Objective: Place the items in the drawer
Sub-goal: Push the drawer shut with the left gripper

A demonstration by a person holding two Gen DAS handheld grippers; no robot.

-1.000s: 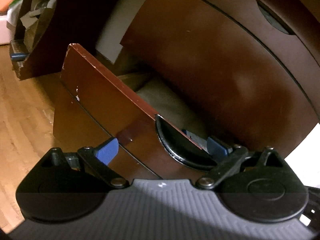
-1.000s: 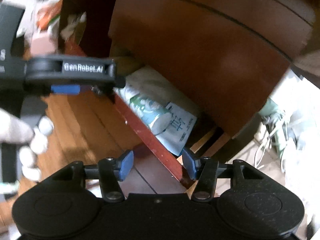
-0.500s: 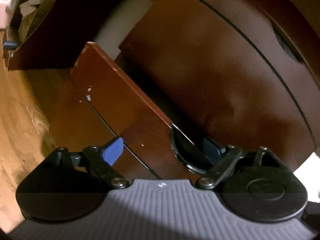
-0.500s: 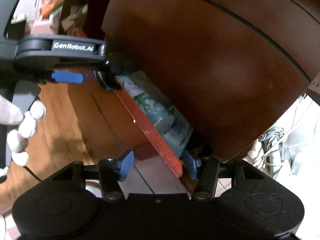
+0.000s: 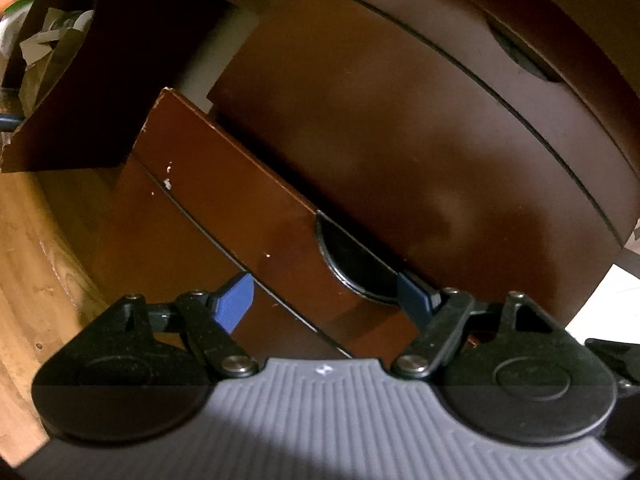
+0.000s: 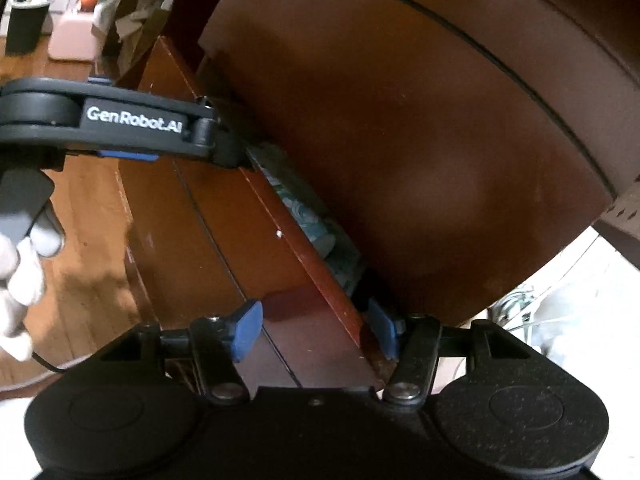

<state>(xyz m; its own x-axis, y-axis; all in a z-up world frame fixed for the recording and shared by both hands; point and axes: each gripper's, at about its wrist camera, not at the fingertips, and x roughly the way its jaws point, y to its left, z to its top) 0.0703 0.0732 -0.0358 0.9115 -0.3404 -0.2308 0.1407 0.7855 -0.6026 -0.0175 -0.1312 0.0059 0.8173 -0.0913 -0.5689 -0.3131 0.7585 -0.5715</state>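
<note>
The brown wooden drawer front (image 5: 240, 200) stands only slightly out from the cabinet, with a narrow gap behind it. My left gripper (image 5: 326, 300) is open, its fingers straddling the drawer front at the dark half-round handle cutout (image 5: 352, 264); it also shows from the side in the right wrist view (image 6: 224, 148). My right gripper (image 6: 316, 330) is open and straddles the drawer's top edge (image 6: 312, 264) near its right end. A white and teal packet (image 6: 316, 224) lies inside the drawer, seen through the gap.
The drawer above (image 5: 420, 140) overhangs the gap, and a lower drawer front (image 5: 160, 248) sits below. Wooden floor (image 5: 36, 280) lies to the left. A dark shelf unit with papers (image 5: 60, 52) stands at the back left. White cables (image 6: 532, 312) lie at the right.
The drawer has slid inward until almost closed; the gap has shrunk and most of the contents are now hidden. Both grippers moved in with the drawer front.
</note>
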